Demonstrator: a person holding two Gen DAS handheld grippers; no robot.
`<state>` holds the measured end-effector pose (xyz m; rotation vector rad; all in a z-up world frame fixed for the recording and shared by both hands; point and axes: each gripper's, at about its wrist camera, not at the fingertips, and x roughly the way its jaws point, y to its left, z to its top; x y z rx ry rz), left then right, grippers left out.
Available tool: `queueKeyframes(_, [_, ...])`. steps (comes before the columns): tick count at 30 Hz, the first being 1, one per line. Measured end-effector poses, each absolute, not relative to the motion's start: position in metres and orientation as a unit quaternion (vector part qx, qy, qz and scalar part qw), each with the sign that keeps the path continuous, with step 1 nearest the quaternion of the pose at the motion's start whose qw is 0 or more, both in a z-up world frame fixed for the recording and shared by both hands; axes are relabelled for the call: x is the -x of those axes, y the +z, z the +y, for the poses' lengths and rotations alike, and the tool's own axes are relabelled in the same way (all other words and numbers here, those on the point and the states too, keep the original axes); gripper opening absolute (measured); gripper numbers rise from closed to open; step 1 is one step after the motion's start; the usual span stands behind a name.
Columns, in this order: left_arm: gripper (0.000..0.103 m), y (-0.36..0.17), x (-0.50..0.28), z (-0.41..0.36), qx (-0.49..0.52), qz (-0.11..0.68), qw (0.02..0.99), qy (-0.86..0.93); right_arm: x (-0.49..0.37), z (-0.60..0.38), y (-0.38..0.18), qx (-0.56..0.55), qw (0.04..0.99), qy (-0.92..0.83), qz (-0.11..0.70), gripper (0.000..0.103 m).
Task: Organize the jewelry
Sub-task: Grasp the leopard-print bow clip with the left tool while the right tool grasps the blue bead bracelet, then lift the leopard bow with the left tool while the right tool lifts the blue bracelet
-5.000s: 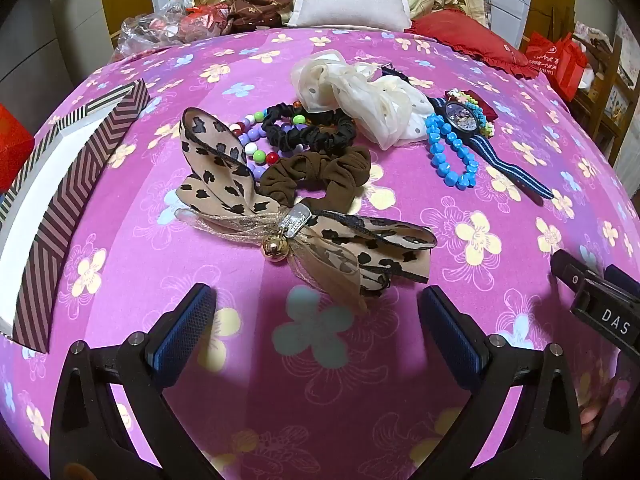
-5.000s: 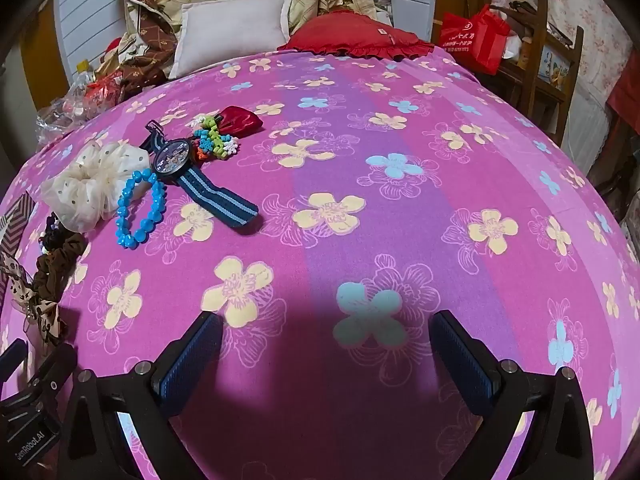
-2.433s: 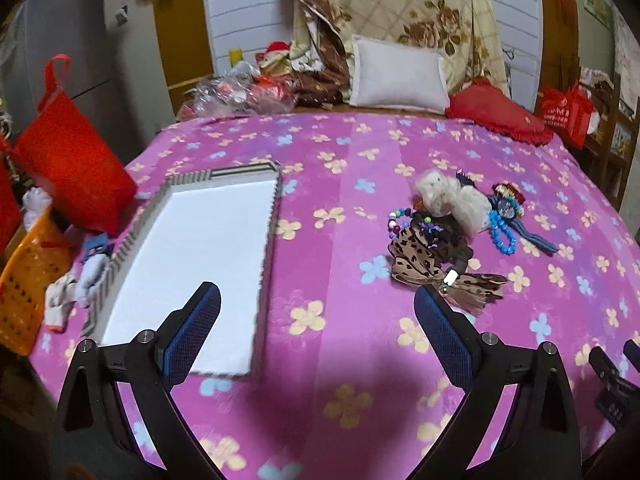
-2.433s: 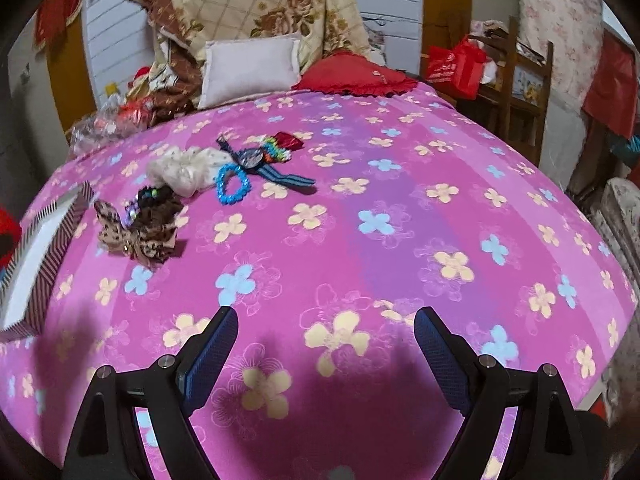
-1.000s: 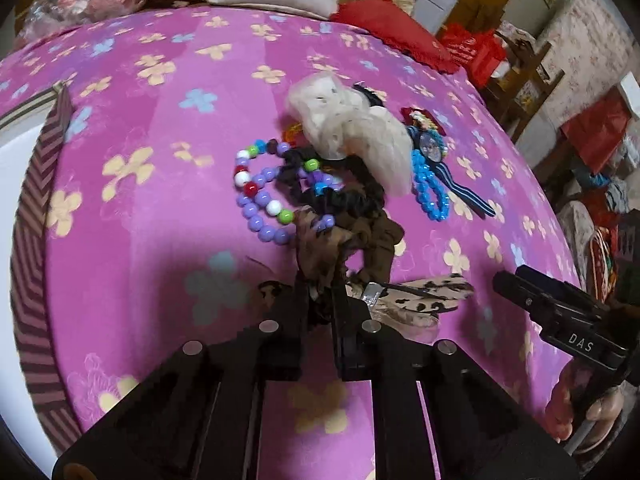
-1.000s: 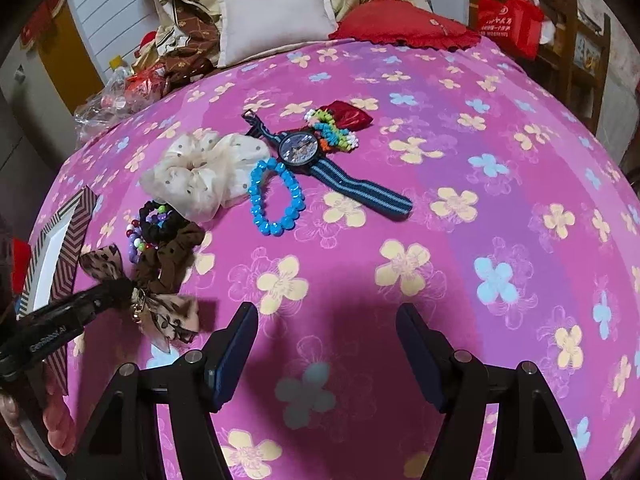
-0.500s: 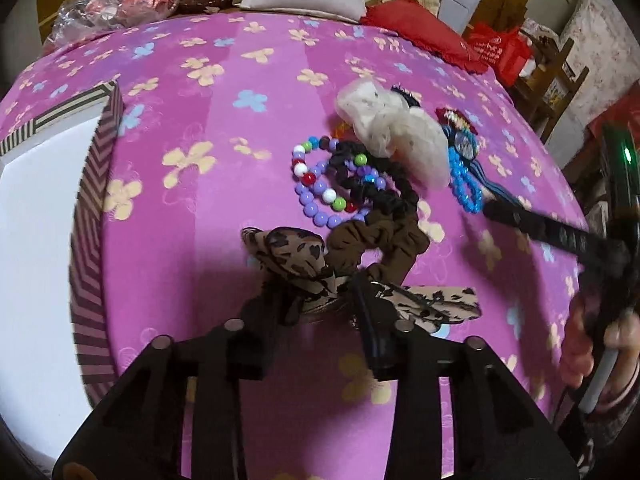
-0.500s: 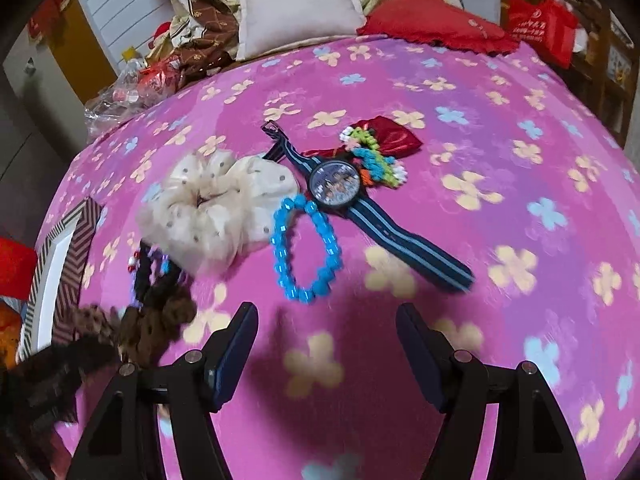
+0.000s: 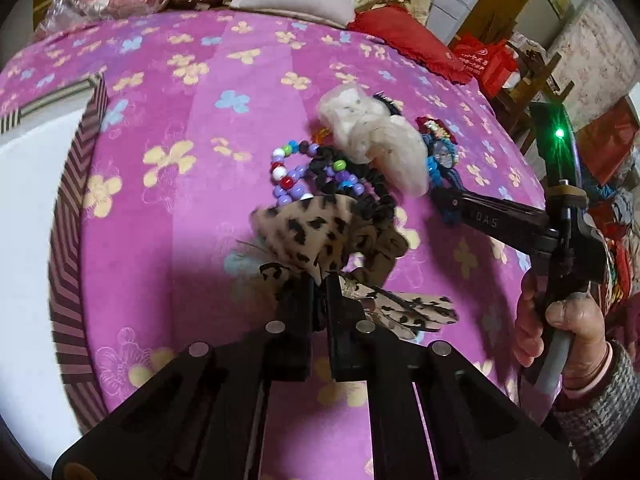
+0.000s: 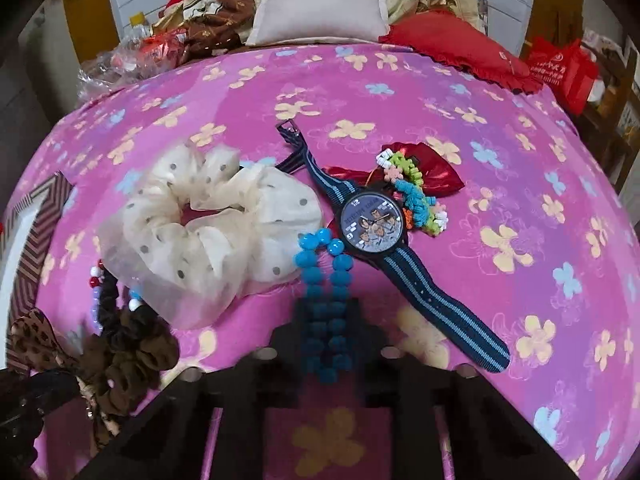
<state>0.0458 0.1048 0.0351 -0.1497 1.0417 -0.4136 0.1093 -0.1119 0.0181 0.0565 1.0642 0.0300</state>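
Note:
My left gripper point(image 9: 319, 296) is shut on the middle of a leopard-print bow point(image 9: 312, 236), and one wing of the bow stands up off the pink cloth. Beside it lie a brown scrunchie point(image 10: 132, 352), a black scrunchie point(image 9: 372, 196) and a multicolour bead bracelet point(image 9: 288, 176). My right gripper point(image 10: 326, 320) is closing, and its jaws squeeze a blue bead bracelet point(image 10: 324, 280) into a narrow loop. A cream dotted scrunchie point(image 10: 208, 224) lies left of it. A blue-strapped watch point(image 10: 372, 224) lies to its right.
A striped box point(image 9: 72, 216) with a white inside sits at the left edge of the pink flowered cloth. A colourful hair tie point(image 10: 416, 196) and a red bow point(image 10: 436, 172) lie beyond the watch. Pillows and bags line the far side.
The left jaws, apart around the bow half a second ago, have shut on it and a wing has risen. The right gripper moved in over the blue bracelet and its jaws closed.

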Motion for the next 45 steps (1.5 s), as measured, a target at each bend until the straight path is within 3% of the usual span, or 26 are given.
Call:
queueKeyframes(12, [0.003, 0.096, -0.008, 0.105, 0.065, 0.412, 0.880, -0.226, -0.041, -0.157, 0.077, -0.130, 0.872, 0.020, 0.471, 0.016])
queueKeyframes(24, [0.003, 0.102, 0.006, 0.109, 0.062, 0.407, 0.887, -0.211, 0.055, -0.190, 0.105, -0.137, 0.880, 0.007, 0.454, 0.016])
queueKeyframes(34, [0.003, 0.125, 0.011, 0.133, 0.076, 0.374, 0.900, -0.208, 0.062, -0.172, 0.107, -0.142, 0.875, 0.023, 0.461, 0.016])
queueKeyframes(45, [0.003, 0.130, -0.004, 0.218, 0.151, 0.374, 0.904, -0.141, 0.040, -0.113, 0.099, -0.166, 0.852, 0.106, 0.484, 0.016])
